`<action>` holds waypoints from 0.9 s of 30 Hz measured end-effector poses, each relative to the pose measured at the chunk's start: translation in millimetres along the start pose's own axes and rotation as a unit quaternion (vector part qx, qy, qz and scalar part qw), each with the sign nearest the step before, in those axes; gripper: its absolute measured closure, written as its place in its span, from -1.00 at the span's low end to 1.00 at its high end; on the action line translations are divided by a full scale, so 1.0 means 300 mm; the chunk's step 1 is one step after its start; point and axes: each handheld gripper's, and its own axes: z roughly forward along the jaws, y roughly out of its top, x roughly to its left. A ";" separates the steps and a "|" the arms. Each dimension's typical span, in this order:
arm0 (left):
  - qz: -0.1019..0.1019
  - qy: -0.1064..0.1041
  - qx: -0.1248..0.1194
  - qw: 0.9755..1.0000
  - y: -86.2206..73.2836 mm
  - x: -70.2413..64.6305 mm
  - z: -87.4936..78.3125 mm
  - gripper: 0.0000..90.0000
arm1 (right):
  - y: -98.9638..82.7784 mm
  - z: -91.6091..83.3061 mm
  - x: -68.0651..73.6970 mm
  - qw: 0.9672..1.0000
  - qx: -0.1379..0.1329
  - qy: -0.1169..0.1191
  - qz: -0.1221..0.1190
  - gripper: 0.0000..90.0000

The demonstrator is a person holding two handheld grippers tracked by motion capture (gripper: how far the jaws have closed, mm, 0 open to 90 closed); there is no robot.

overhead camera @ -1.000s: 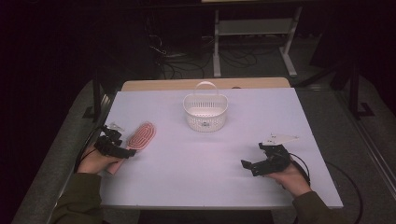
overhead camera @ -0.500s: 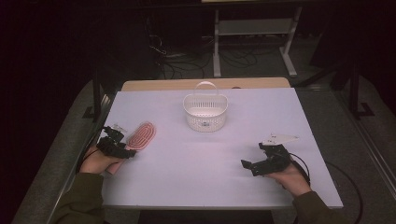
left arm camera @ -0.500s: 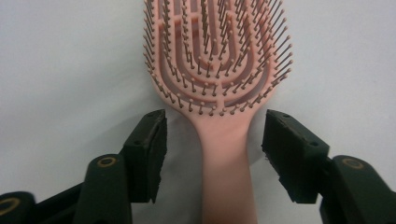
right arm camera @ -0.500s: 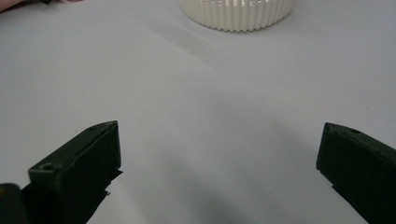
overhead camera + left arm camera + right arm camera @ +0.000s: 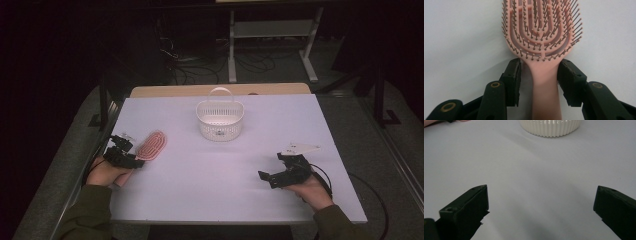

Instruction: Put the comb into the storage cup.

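Pink hairbrush handle between left gripper fingers, untouched

Pink hairbrush flat on white table, bristles up; white slatted basket well apart

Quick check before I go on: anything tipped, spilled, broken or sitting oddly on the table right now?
Nothing stands out. The white basket stands upright, the pink hairbrush lies flat with its bristles up, its handle between the open jaws of the left hand-held gripper. The right hand-held gripper is open over bare table.
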 end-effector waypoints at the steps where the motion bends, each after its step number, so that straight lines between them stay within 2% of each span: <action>1: -0.001 0.000 0.000 1.000 0.000 -0.001 0.000 0.24 | 0.000 0.000 0.000 1.000 0.000 0.000 0.000 -1.00; 13: -0.006 0.005 0.005 1.000 0.003 0.003 0.000 0.42 | 0.000 0.001 0.000 1.000 0.001 0.000 -0.001 -1.00; 27: -0.018 -0.008 0.000 1.000 -0.001 0.024 0.001 0.55 | -0.001 0.003 0.000 1.000 0.001 0.000 -0.001 -1.00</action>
